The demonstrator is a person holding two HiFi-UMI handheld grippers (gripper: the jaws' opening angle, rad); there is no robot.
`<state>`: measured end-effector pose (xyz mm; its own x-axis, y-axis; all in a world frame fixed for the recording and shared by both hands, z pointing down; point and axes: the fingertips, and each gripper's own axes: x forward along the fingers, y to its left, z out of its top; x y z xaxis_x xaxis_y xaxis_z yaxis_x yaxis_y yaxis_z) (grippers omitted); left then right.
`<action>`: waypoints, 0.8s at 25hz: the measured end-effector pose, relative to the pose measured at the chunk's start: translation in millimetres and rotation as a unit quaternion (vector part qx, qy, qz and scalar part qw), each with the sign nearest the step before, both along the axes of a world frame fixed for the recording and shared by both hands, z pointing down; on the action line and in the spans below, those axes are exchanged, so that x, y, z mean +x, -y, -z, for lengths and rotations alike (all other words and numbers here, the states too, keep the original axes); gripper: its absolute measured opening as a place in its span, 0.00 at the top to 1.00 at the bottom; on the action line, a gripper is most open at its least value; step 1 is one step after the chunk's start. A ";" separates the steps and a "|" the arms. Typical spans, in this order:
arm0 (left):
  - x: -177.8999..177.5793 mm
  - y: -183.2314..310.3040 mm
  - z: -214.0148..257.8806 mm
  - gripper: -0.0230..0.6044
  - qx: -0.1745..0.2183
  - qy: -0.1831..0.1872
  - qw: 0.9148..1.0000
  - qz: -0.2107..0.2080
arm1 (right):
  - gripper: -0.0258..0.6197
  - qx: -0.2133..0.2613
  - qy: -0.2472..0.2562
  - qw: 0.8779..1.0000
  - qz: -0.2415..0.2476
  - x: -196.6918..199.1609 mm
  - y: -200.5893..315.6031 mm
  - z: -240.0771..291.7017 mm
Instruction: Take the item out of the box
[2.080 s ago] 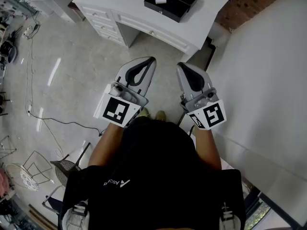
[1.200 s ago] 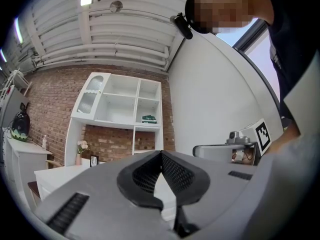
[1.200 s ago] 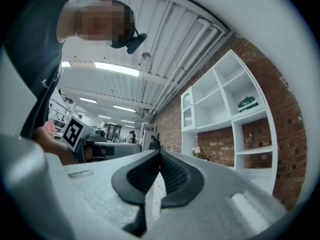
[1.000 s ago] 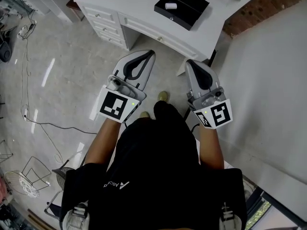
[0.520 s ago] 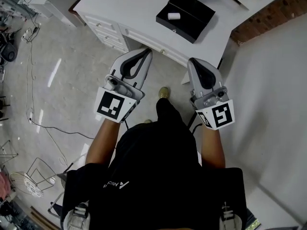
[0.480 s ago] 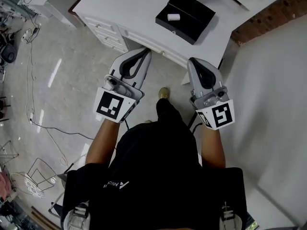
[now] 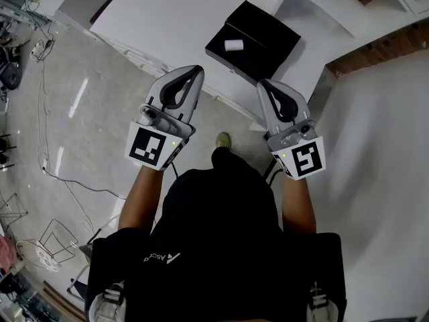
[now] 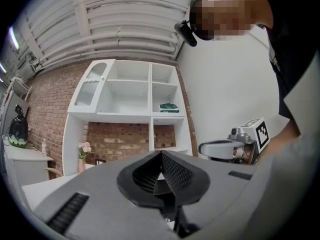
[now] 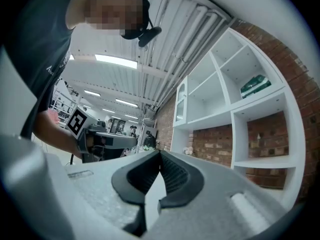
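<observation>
An open black box (image 7: 258,42) lies on the white desk (image 7: 167,19) in the head view, and a small white cylinder (image 7: 233,45) rests inside it. My left gripper (image 7: 198,69) is held level over the desk's front edge, short of the box's left corner, jaws shut and empty. My right gripper (image 7: 262,84) sits just in front of the box's near side, also shut with nothing between its pads. In the left gripper view the left gripper (image 8: 161,154) has its ribbed pads meeting. The right gripper (image 9: 160,154) in its own view looks the same.
A white shelf unit (image 8: 130,109) against a brick wall stands beyond the desk, with a green item (image 8: 169,107) on one shelf. A white wall (image 7: 375,146) runs along the right. Cables (image 7: 74,173) trail across the tiled floor at the left.
The person has stepped toward the desk, so the box and desk edge now lie right in front of both grippers. Both stay shut.
</observation>
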<state>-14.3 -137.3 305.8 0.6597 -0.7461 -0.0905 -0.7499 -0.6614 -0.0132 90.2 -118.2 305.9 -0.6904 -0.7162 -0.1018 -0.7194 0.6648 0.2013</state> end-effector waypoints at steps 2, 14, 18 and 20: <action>7.4 16.2 -2.4 0.97 -0.001 0.005 1.000 0.005 | 0.96 0.000 -0.004 1.000 0.010 2.9 16.6 -1.8; 21.8 82.6 -16.7 0.97 -0.009 0.032 0.999 0.018 | 0.96 -0.046 -0.112 0.992 0.047 2.0 93.6 -42.4; 20.6 115.2 -21.8 0.96 -0.013 0.028 0.999 0.014 | 0.96 -0.055 -0.168 0.983 0.057 -7.0 128.6 -59.3; 21.3 125.6 -26.7 0.97 -0.017 0.025 0.999 0.010 | 0.96 -0.054 -0.202 0.975 0.071 -13.9 139.8 -70.9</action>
<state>7.1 -262.9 332.5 0.6484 -0.7607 -0.0315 -0.7613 -0.6477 -0.0283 76.3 -258.0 376.7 -0.7513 -0.6024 0.2694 -0.4951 0.7845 0.3733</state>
